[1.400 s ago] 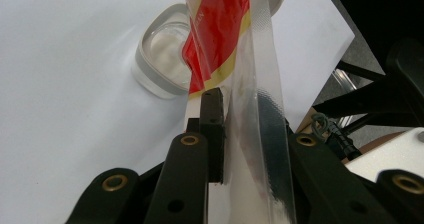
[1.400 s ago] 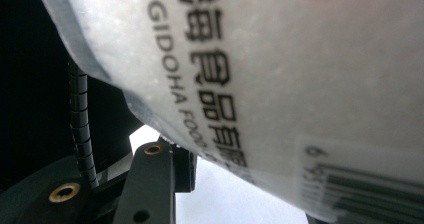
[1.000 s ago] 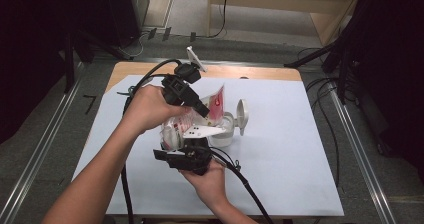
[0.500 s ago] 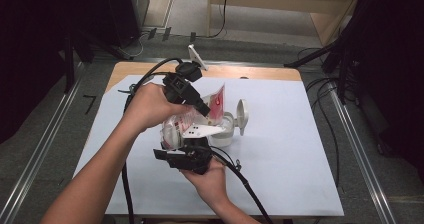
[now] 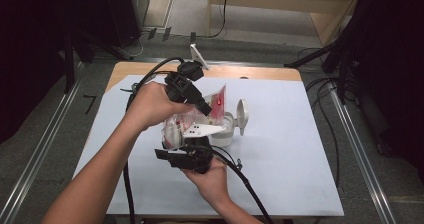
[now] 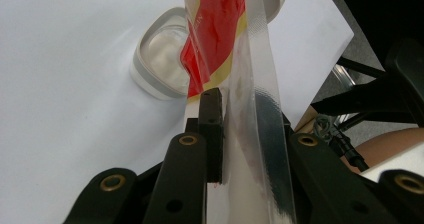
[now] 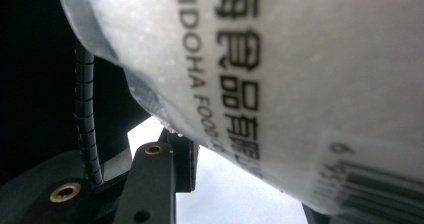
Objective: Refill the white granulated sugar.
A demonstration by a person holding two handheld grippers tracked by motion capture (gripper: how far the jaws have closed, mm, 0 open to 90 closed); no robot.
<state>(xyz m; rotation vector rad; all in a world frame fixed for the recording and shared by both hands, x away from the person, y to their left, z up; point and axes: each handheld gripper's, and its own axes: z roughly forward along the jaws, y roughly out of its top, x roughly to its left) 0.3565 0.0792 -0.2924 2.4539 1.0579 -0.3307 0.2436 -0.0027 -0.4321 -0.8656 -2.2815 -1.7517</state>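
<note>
Two tools were locked on one pouch (image 5: pixel 192 121), and across the last second almost nothing shifted: both hands sat where they had been in the earlier high views, with the bag tipped over the white jar (image 5: pixel 226 132) at much the same angle. That stillness read as a pour in progress, or a pause just ahead of one; whether anything was flowing could not be made out.

On the left, the left tool (image 5: pixel 202 106) came down from above, forearm reaching in from the lower left, wrist bent so the jaws pointed down toward the jar. Its jaws were narrow, pinched on the pouch's red-printed upper end (image 6: pixel 215 39), with the clear film running up between them in the left gripper view.

Toward the middle, the right tool (image 5: pixel 187 151) sat low near the front edge of the white surface (image 5: pixel 300 159), palm under it, jaws pointing up and away. It gripped the pouch's fat lower end (image 7: pixel 300 84).

Further right, the jar stood open on the surface, its flip lid (image 5: pixel 242 115) hinged back, just below the pouch's mouth.
</note>
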